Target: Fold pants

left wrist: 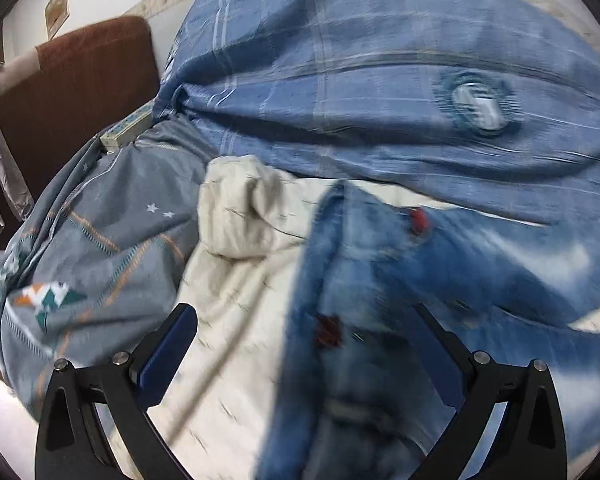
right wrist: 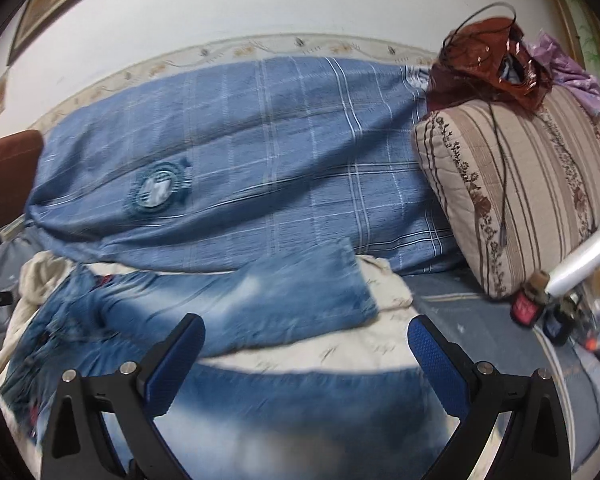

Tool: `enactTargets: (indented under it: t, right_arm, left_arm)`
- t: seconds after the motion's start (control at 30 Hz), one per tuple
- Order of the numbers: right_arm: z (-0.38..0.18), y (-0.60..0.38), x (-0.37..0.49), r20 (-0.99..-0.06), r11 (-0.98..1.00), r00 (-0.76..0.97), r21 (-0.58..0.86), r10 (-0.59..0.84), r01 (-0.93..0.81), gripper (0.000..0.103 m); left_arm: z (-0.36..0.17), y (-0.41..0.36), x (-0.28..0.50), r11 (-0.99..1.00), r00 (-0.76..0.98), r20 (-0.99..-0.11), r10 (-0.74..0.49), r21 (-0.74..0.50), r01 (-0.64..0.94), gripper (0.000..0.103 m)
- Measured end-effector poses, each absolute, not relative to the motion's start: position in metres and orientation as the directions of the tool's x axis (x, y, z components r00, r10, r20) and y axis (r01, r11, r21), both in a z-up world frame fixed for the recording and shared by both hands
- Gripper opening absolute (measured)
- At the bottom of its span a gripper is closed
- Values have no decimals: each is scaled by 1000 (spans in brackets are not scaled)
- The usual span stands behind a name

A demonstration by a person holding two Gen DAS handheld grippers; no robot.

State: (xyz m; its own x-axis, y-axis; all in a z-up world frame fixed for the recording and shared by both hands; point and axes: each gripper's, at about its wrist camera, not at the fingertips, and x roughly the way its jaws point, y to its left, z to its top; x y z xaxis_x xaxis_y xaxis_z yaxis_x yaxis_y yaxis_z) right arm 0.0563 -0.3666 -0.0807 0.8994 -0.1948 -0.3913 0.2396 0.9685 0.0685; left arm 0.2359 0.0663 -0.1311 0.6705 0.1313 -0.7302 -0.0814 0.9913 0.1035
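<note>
Nearest you, the blue denim pants (right wrist: pixel 228 308) lie spread on a cream quilt (left wrist: pixel 236 280) on the bed, waist toward your left, one leg reaching the far right. Your left gripper (left wrist: pixel 304 344) hovers over the waist with jaws wide apart, holding nothing; your right gripper (right wrist: pixel 304 352) likewise gapes over the near leg. Expect the denim to be heavy, limp, not slippery; pinch waistband and hem. Behind sits a red bag (right wrist: pixel 496 64), contents unclear.
</note>
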Motion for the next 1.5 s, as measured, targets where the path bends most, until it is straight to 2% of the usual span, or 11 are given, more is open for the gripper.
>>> enactTargets:
  t: [0.17,0.53,0.63,0.73,0.8,0.9,0.93,0.97,1.03,1.27,1.5]
  right_arm:
    - [-76,-410,108,-457,961,870,103,-185,258,103]
    - [-82,-492,218,-564,931,810,188,-159,313,103]
    - [-91,-504,251,-607,936,782,174,-143,306,102]
    - [-100,-507,275,-625,939,772,181,-119,292,102]
    - [-112,-509,294,-647,936,754,182,-116,300,102]
    - [-131,-509,317,-675,929,735,222,-71,294,84]
    - [-136,-509,322,-684,925,727,239,-55,295,60]
    - [-143,-509,329,-707,920,707,270,-11,285,32]
    - [-144,-504,330,-717,920,697,264,-14,289,31]
    - [-89,-494,239,-542,932,839,287,-32,221,15]
    - [-64,-506,138,-495,914,869,342,-23,219,12]
  left_arm:
    - [-142,87,299,983,608,-773,181,117,-143,103]
    - [-183,29,420,999,517,-855,42,20,-47,102]
    - [-197,14,438,1000,499,-866,22,20,-10,86]
    - [-211,3,449,1000,466,-885,0,2,3,58]
    - [-216,-2,452,1000,465,-885,0,6,10,53]
    - [-218,-1,453,1000,471,-882,0,0,0,32]
    - [-216,2,453,1000,473,-881,-10,-16,-9,30]
    - [-214,7,450,999,479,-877,-28,-43,-20,15]
    - [-199,19,442,994,513,-855,-75,-103,-26,10]
    - [-126,38,365,979,656,-730,-191,-190,74,9]
    - [-79,55,259,959,718,-641,-271,-244,144,9]
